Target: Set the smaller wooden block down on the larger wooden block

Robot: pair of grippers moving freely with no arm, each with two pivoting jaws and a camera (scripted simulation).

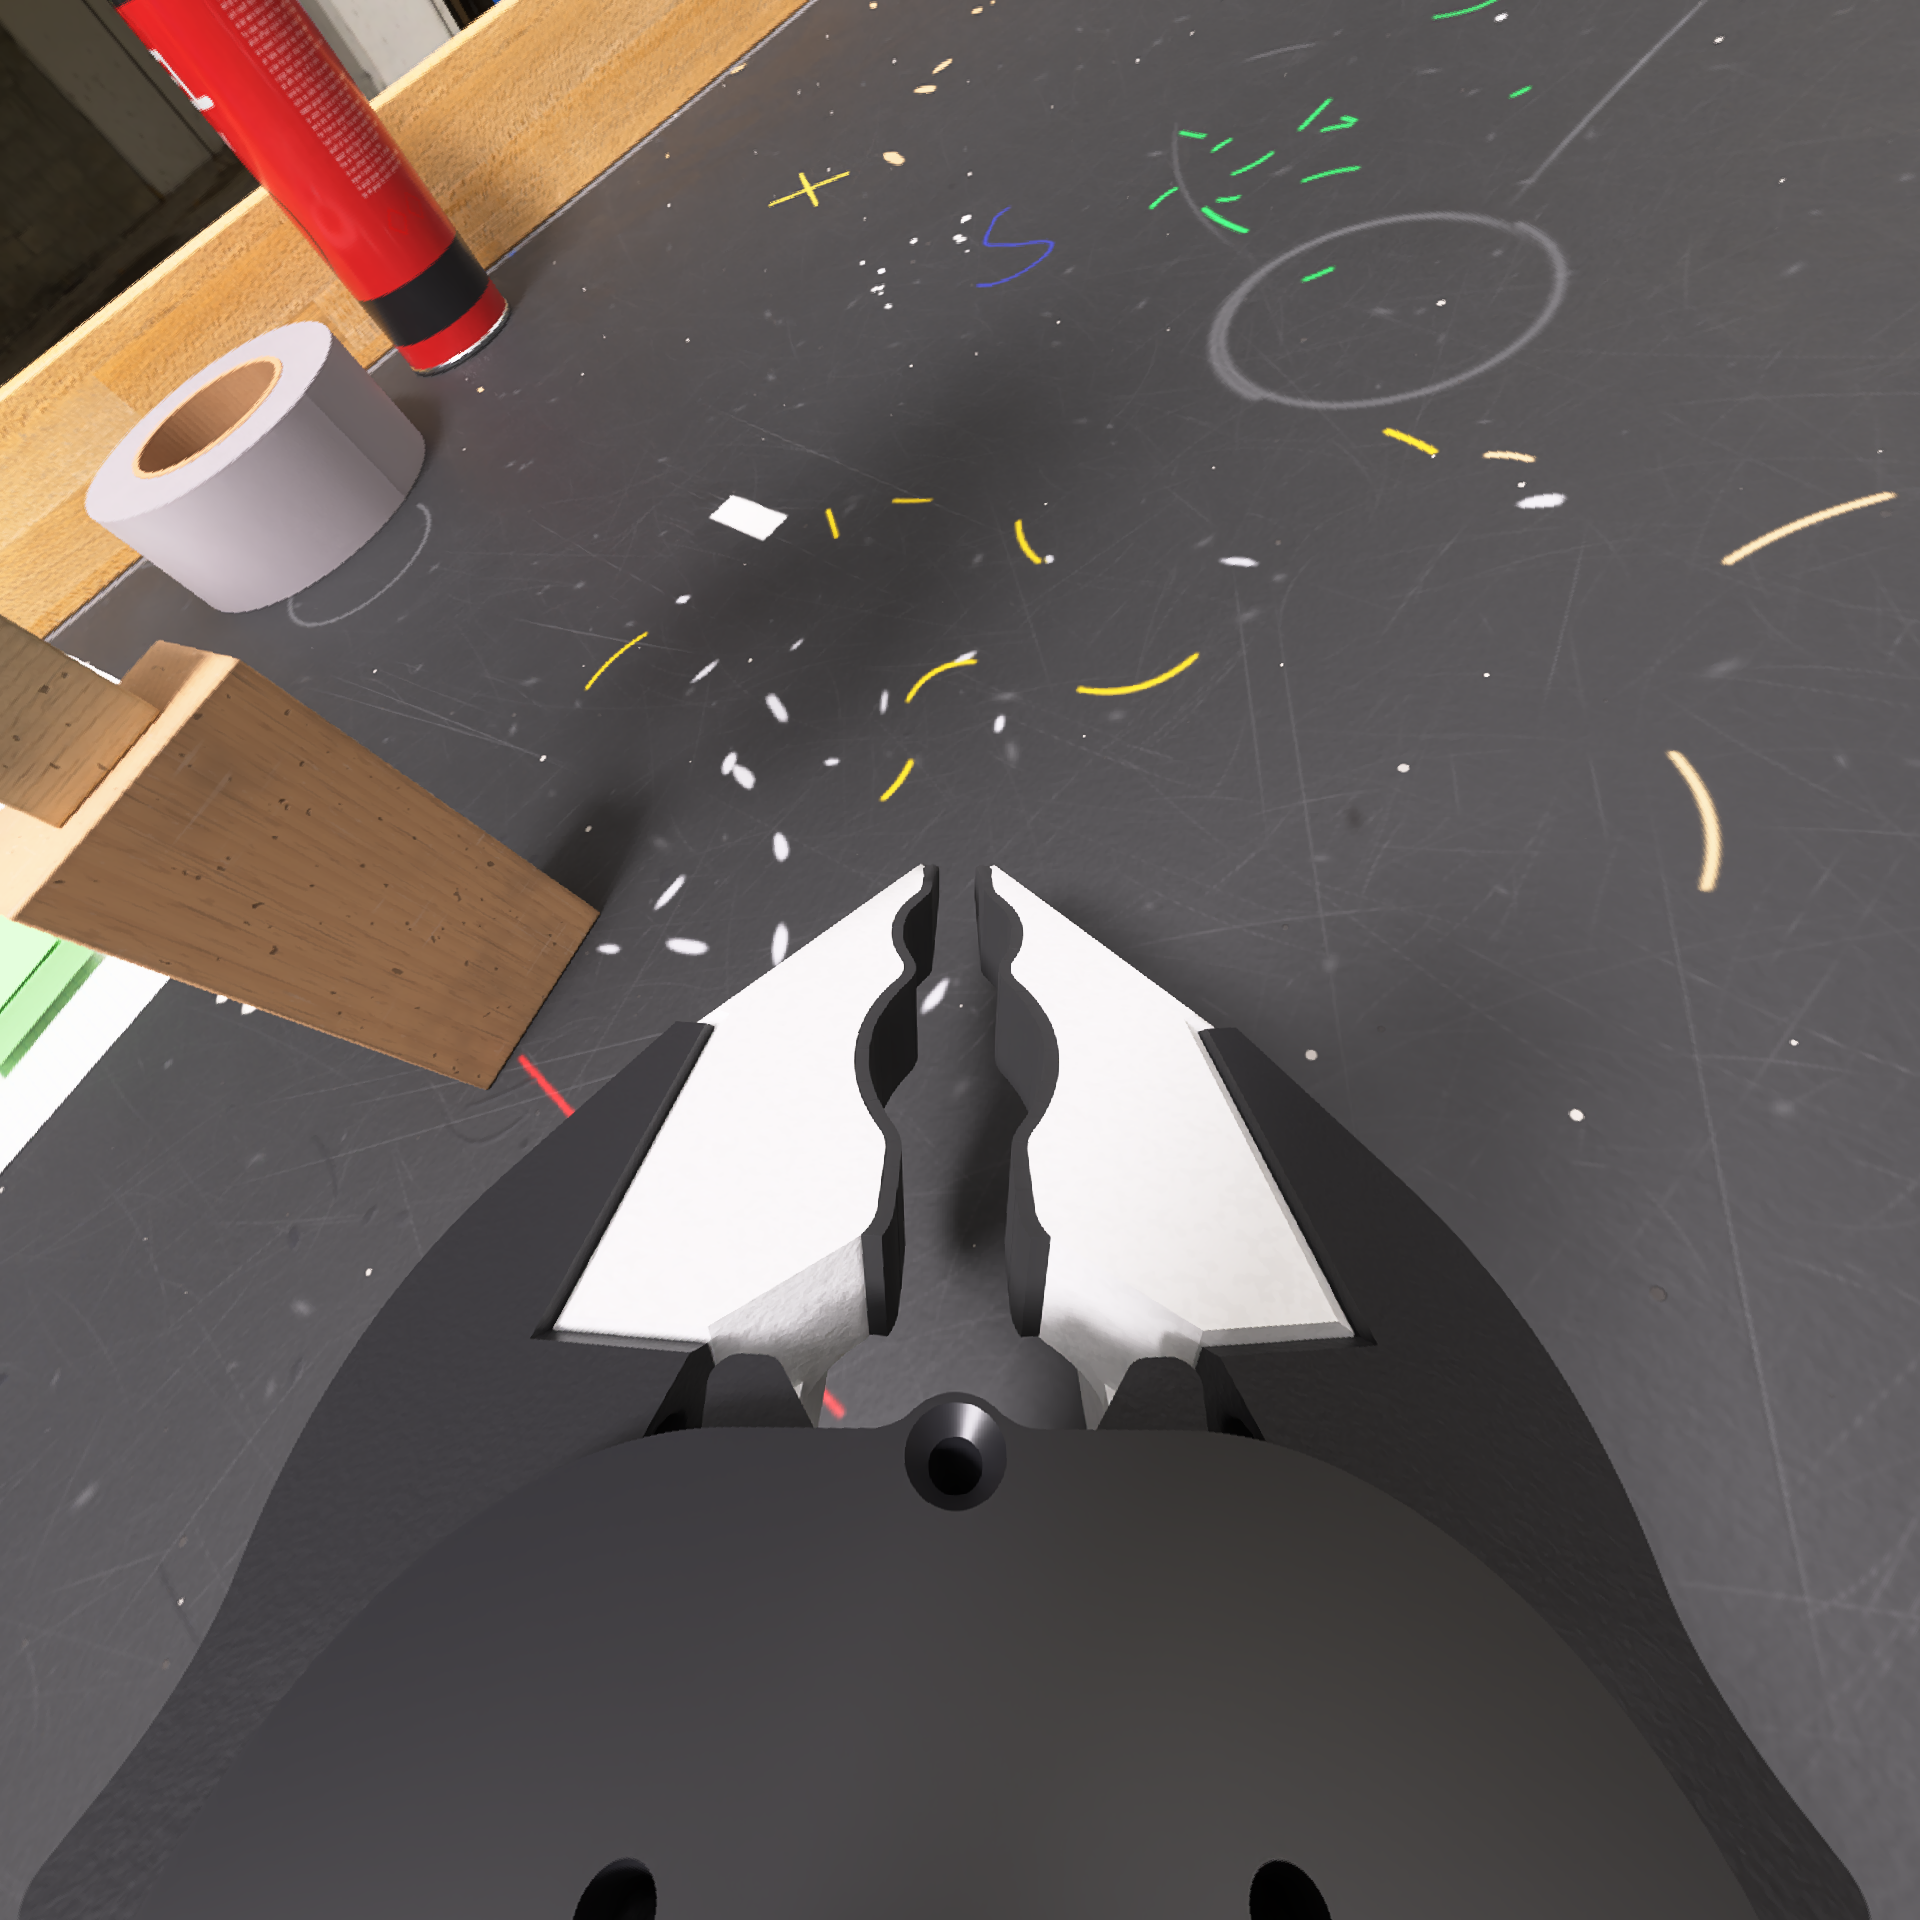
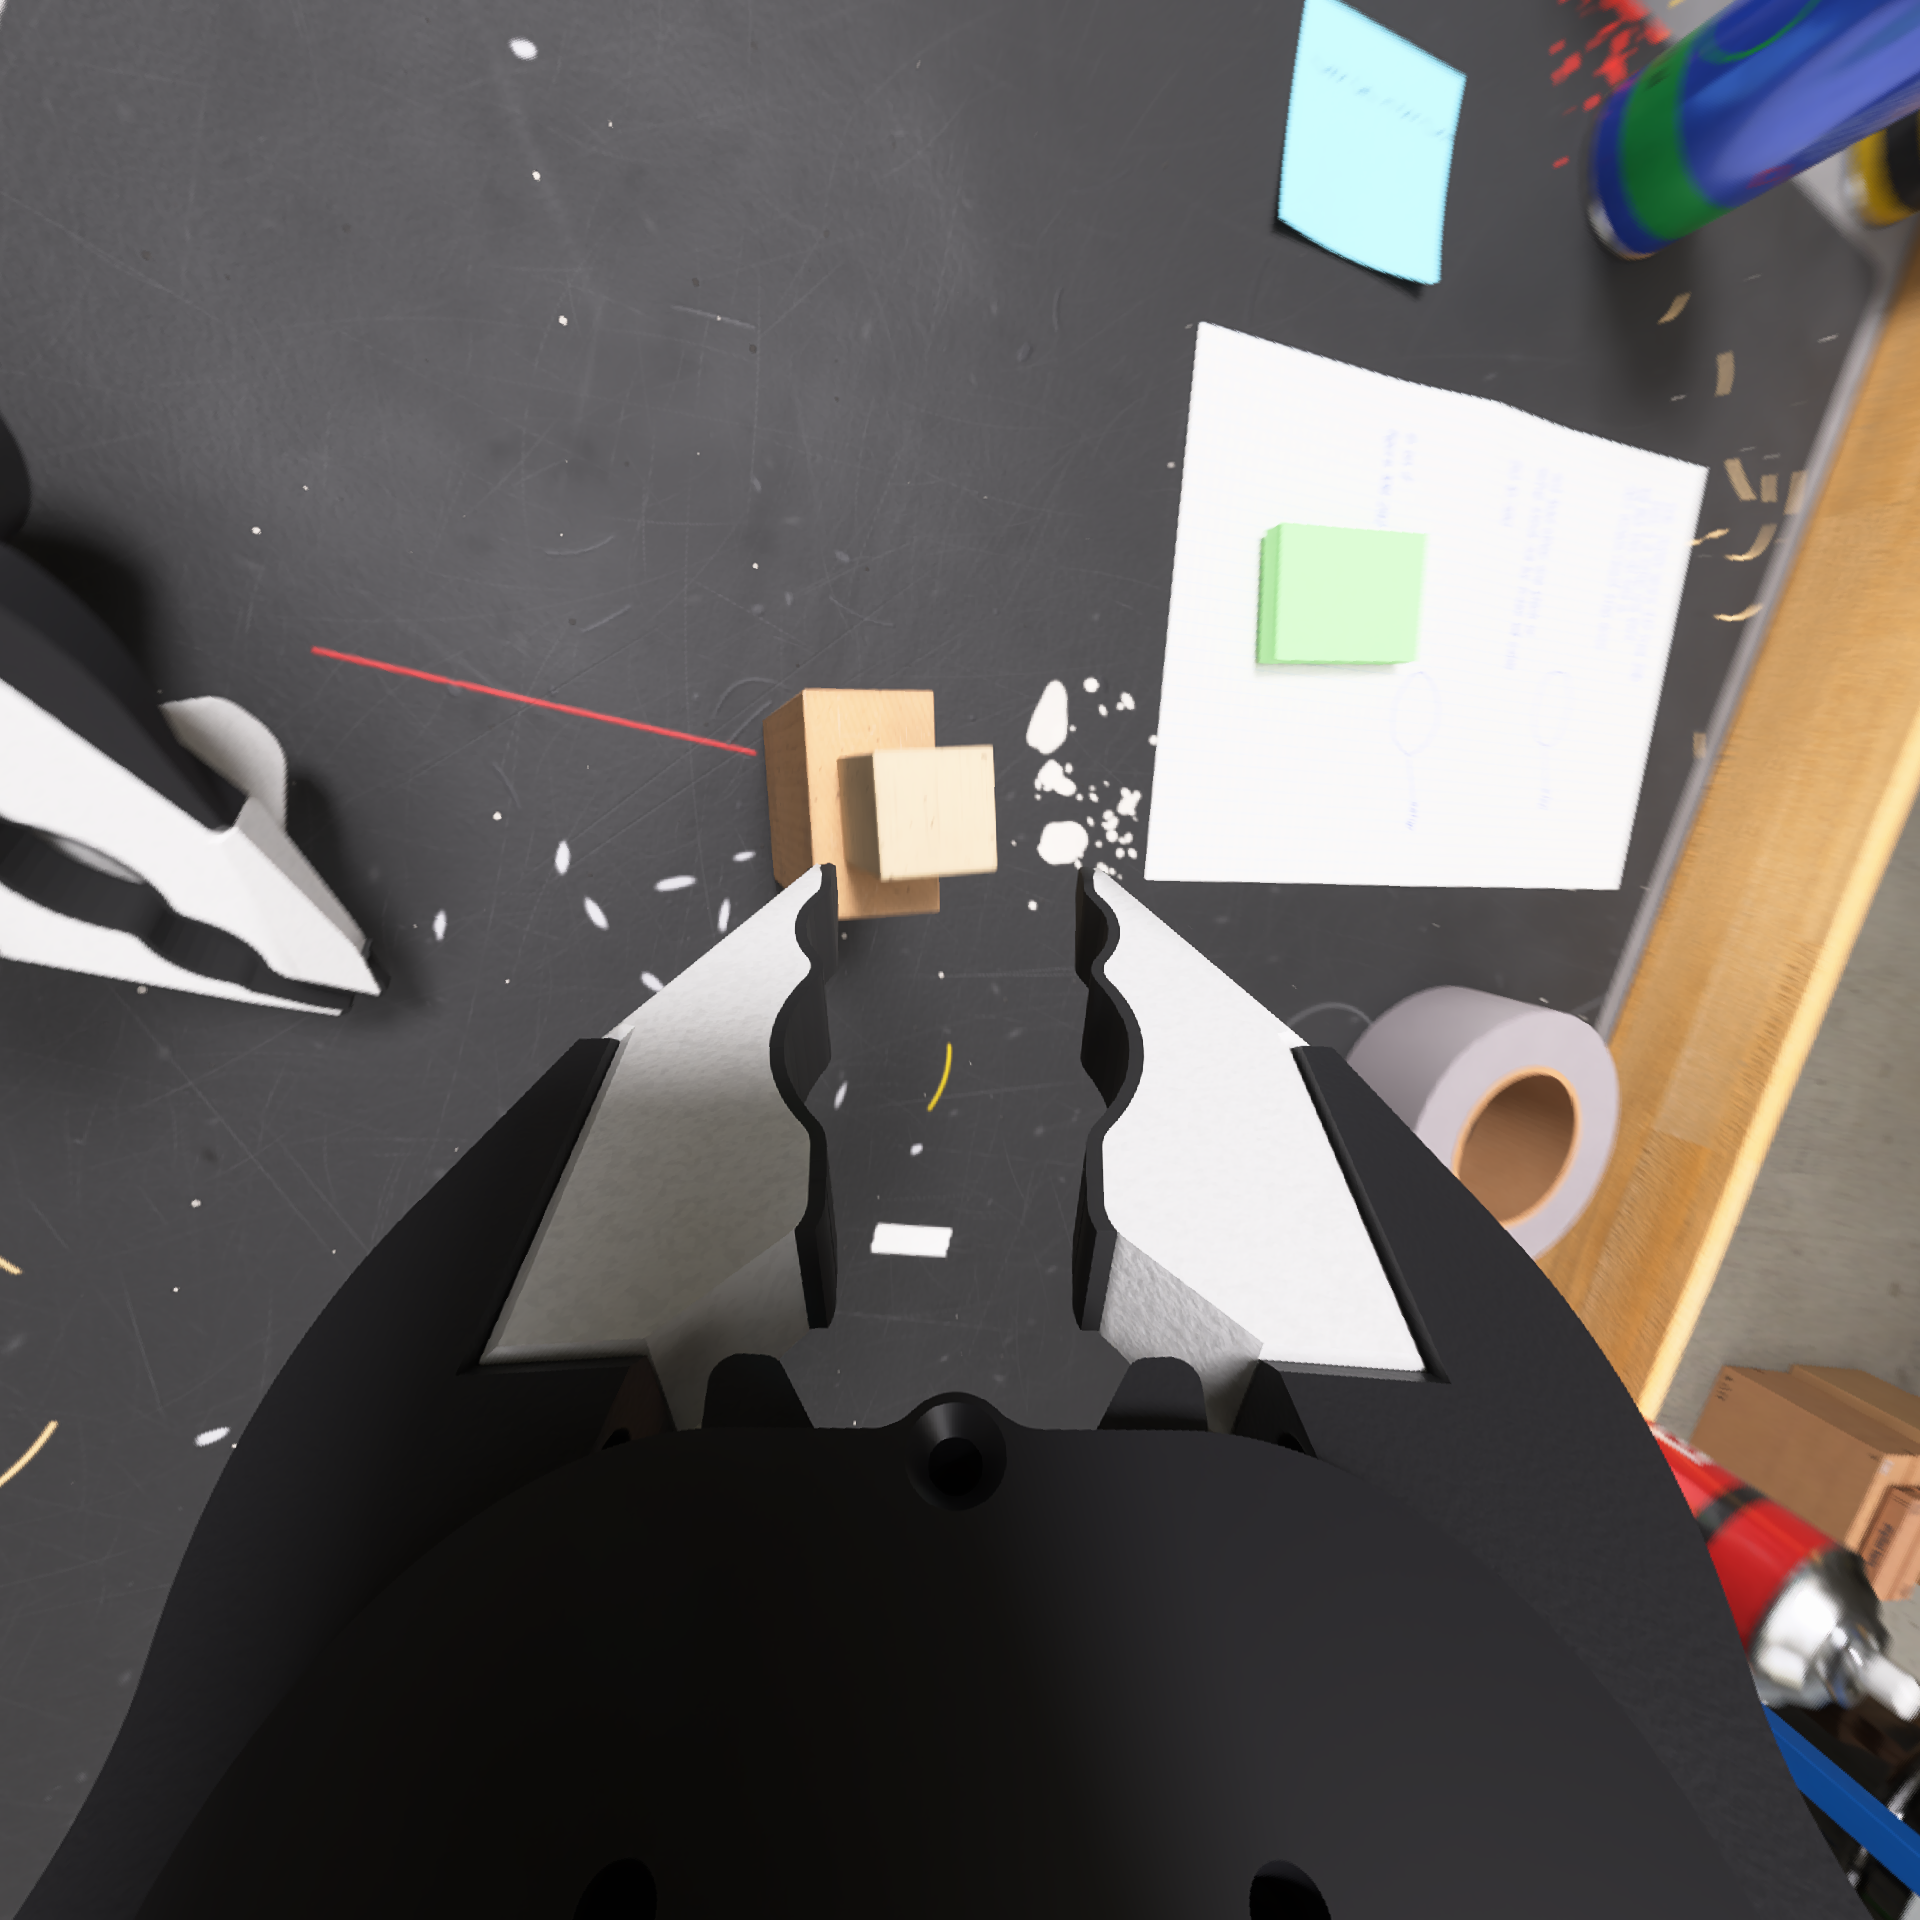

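The larger wooden block (image 2: 816, 790) stands on the dark table. The smaller, paler wooden block (image 2: 935, 810) rests on top of it, offset toward one side. My right gripper (image 2: 956, 878) is open and empty, above the blocks and just short of them. In the left wrist view the larger block (image 1: 291, 862) is at the left, with the smaller block (image 1: 62, 727) on its top at the frame edge. My left gripper (image 1: 958, 873) is shut and empty, to the right of the blocks over bare table. It also shows in the right wrist view (image 2: 208, 914).
A grey tape roll (image 1: 260, 468) and a red spray can (image 1: 343, 197) stand by the wooden table edge (image 1: 520, 135). A white sheet (image 2: 1507, 727) with a green pad (image 2: 1340, 597) lies beyond the blocks. A blue note (image 2: 1371, 145) and a blue-green can (image 2: 1745, 125) are farther off.
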